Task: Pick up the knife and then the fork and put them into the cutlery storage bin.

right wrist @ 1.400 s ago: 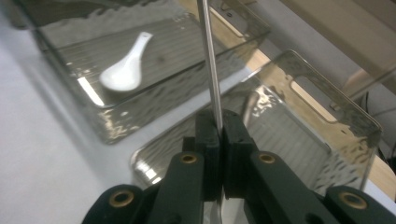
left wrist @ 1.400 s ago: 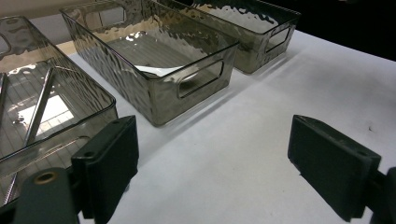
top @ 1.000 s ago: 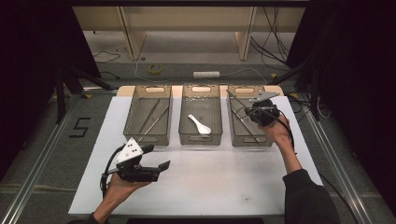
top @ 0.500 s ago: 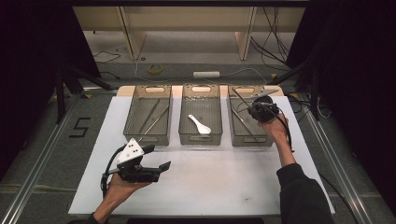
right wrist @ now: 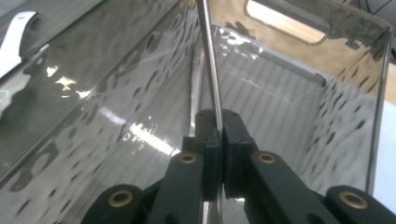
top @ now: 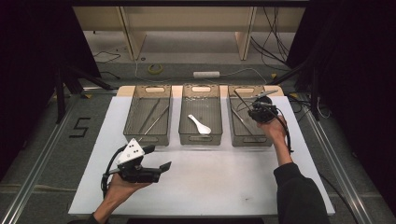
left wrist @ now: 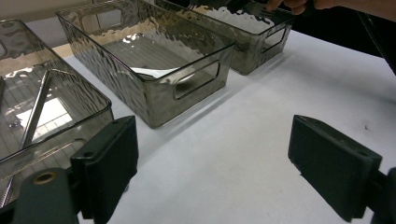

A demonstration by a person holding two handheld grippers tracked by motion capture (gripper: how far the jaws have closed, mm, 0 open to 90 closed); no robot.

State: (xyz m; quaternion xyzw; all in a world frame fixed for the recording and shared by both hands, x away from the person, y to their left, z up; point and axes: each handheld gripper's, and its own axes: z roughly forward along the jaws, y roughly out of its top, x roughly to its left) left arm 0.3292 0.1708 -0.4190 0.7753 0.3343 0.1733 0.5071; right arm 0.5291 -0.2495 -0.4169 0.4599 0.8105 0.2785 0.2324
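While the right gripper (right wrist: 218, 122) pinches a thin metal rod (right wrist: 208, 60) over the right smoked-plastic bin (top: 239, 125), the left gripper's (left wrist: 212, 163) fingers (left wrist: 108, 165) gape wide above the white surface (top: 224, 177).

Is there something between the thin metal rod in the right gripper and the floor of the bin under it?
Nothing visible blocks it. The right gripper clamps the thin metal rod over the right bin; another metal piece lies on the bin floor beside it.
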